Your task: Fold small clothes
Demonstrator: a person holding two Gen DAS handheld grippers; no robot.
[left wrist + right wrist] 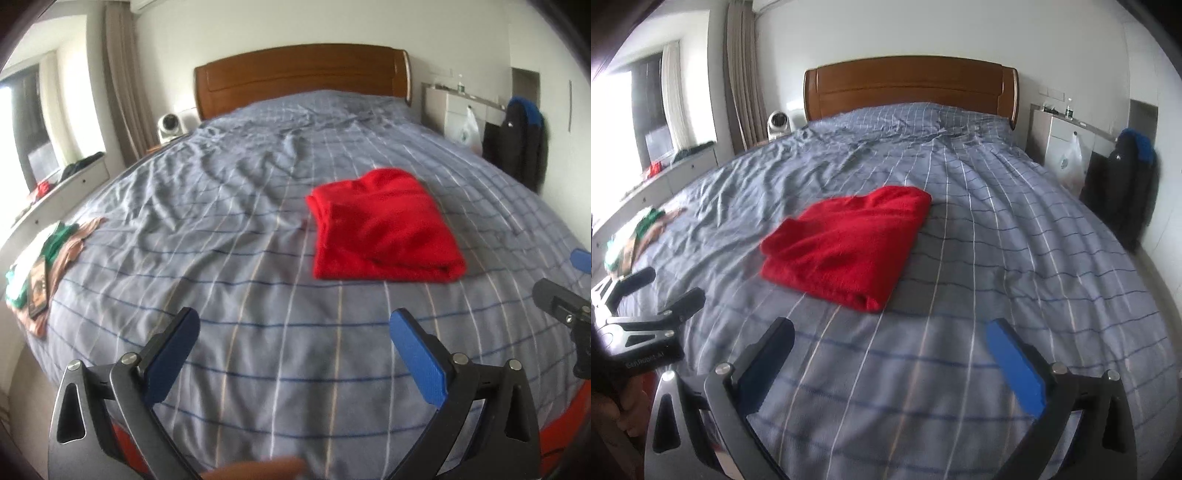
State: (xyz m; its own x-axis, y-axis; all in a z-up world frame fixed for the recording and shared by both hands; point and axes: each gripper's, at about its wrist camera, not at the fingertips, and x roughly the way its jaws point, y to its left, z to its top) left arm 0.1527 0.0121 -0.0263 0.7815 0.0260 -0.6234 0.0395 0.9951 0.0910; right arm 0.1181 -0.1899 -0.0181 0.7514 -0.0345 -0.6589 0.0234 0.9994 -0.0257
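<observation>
A red garment [384, 225] lies folded into a compact rectangle on the blue checked bedspread [240, 206]; it also shows in the right wrist view [846, 247]. My left gripper [295, 325] is open and empty, above the bedspread, short of the garment and to its left. My right gripper [890, 332] is open and empty, short of the garment's near corner. The left gripper also shows at the left edge of the right wrist view [661, 288], and the right gripper at the right edge of the left wrist view [565, 280].
A pile of green, white and tan clothes [40, 266] lies at the bed's left edge. A wooden headboard [299, 77] stands at the far end. A low white cabinet [55, 199] runs along the left; a dark jacket [521, 144] hangs at the right.
</observation>
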